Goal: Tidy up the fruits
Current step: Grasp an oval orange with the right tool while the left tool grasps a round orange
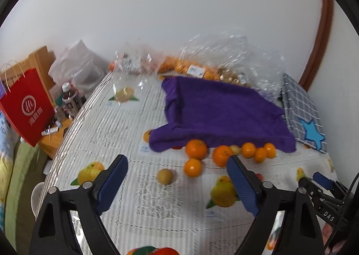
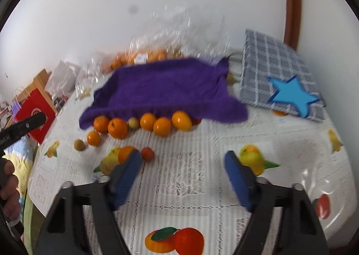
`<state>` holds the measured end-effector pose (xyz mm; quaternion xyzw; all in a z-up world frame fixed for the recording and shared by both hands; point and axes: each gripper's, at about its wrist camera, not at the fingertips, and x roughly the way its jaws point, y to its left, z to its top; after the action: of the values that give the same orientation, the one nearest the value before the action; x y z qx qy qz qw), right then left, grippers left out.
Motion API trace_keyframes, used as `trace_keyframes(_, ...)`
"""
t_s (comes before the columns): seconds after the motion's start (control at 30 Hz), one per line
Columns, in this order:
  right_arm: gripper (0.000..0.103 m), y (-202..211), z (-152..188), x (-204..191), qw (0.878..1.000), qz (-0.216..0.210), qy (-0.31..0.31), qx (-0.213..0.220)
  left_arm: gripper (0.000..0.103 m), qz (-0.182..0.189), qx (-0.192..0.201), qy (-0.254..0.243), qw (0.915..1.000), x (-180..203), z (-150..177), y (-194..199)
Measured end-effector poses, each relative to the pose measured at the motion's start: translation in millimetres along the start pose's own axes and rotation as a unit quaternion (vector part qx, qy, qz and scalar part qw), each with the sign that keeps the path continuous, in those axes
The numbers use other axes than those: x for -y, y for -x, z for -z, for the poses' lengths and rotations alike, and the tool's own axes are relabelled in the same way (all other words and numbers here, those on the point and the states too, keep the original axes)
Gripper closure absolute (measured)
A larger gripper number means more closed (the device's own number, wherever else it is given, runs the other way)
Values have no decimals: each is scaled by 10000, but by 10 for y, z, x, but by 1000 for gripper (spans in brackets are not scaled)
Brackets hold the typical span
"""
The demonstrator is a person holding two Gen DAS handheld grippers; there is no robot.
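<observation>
Oranges (image 1: 195, 149) lie loose on the bench (image 1: 125, 134), strung along the near hem of a purple towel (image 1: 215, 111), and both tools hang above the patterned cloth short of them. The left hand-held gripper (image 1: 177, 184) has its blue pads spread with only tablecloth between them; a small tan fruit (image 1: 165, 176) sits just beyond the gap, and one orange (image 1: 193, 167) lies apart from the row, nearer the tool. The tip of the other tool pokes in at the lower right of that view. The right hand-held gripper (image 2: 182, 173) is likewise spread, nothing between its fingers (image 2: 125, 178). A small reddish fruit (image 2: 147, 154) rests just past its left finger, and part of an orange shows behind that finger's tip. Farther out, the row of oranges (image 2: 148, 121) touches the towel's (image 2: 161, 91) edge, with a pale little fruit (image 2: 133, 122) tucked among them and a tan one (image 2: 79, 144) off to the left. Behind the towel stand clear plastic bags (image 1: 224, 53), some holding more oranges, against the white wall. A grey checked bag with a blue star (image 2: 278, 75) lies to the right of the towel. Off the bench's left edge a red paper bag (image 1: 29, 104) and a dark bottle (image 1: 70, 98) stand on a lower wooden surface. A hand (image 2: 9, 190) grips the left tool's handle at the far left of the right view.
</observation>
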<state>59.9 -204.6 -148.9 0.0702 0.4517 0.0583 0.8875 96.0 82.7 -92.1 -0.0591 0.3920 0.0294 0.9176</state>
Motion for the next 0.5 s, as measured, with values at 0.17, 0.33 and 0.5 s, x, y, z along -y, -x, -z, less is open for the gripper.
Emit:
trace_keyframes(0.17, 53, -377, 2, -83, 9996, 169, 215, -114, 21, -116, -189, 17, 9998, -153, 3, -275)
trace_keyframes(0.33, 57, -687, -140, -72, 9992, 214, 270, -193, 27, -109, -462, 109, 9988, -259, 23, -581)
trace_keyframes(0.5, 58, -996, -267, -45, 9986, 237, 308, -348, 28, 24, -621, 37, 9981, -251, 39, -802)
